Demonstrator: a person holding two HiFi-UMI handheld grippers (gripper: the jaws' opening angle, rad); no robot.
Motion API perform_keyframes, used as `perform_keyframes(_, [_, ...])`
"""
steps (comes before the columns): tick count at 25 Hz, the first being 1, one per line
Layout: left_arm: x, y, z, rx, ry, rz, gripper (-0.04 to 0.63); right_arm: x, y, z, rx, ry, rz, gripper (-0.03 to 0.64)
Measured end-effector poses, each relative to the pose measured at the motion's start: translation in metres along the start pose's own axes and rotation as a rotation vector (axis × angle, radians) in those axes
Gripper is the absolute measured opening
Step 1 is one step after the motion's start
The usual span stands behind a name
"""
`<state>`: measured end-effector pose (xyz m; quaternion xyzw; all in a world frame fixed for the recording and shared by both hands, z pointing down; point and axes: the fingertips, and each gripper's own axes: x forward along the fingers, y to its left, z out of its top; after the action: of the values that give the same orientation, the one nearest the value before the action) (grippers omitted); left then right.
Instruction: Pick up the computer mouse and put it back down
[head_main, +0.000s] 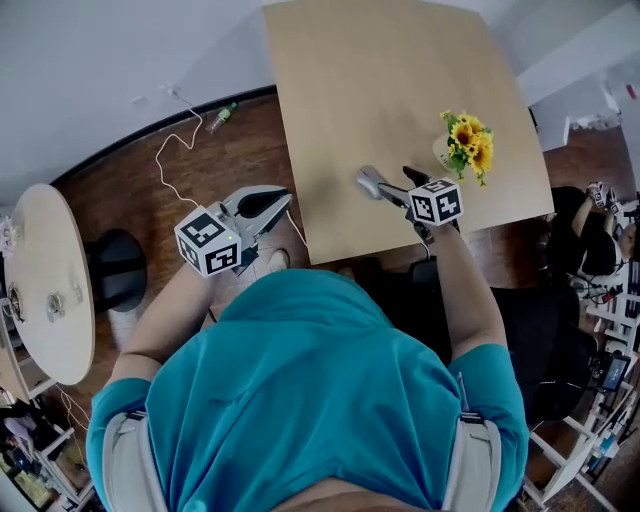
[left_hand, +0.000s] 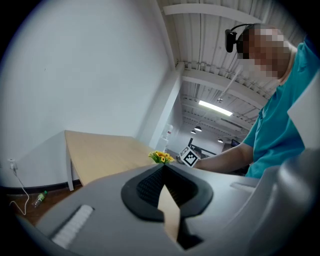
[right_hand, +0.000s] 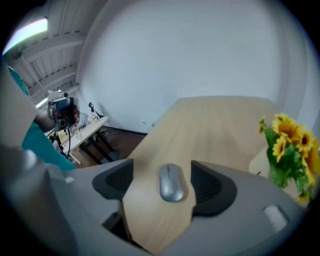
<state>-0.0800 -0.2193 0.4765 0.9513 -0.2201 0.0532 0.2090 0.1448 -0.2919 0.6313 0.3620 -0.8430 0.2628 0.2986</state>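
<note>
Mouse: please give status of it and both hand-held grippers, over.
Right hand-held gripper open above mouse, not touching. Mouse flat on table. Left hand-held gripper shut, empty, off table. Flowers aside, nothing in the way.

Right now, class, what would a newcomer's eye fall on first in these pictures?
The grey computer mouse, lying on the wooden table between the open jaws of the right gripper, untouched. Next, the yellow flowers near the table's right edge in the head view, bright against the pale wood.
</note>
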Motion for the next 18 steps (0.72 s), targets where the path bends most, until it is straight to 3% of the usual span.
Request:
perform_keyframes(4, [0.012, -0.007, 0.007, 0.008, -0.011, -0.019, 0.005, -0.041, 0.012, 0.024, 0.009, -0.131, 0.007, 0.306])
perform_keyframes(11, [0.03, -0.028, 0.018, 0.051, -0.023, -0.036, 0.005, -0.116, 0.047, 0.056, -0.015, -0.354, 0.078, 0.137])
perform_keyframes(15, [0.039, -0.05, 0.024, 0.055, -0.048, -0.003, 0.005, -0.158, 0.067, 0.057, -0.066, -0.439, 0.141, 0.012])
perform_keyframes(18, [0.04, -0.07, 0.025, 0.052, -0.065, 0.041, 0.005, -0.186, 0.078, 0.056, -0.104, -0.499, 0.215, 0.0])
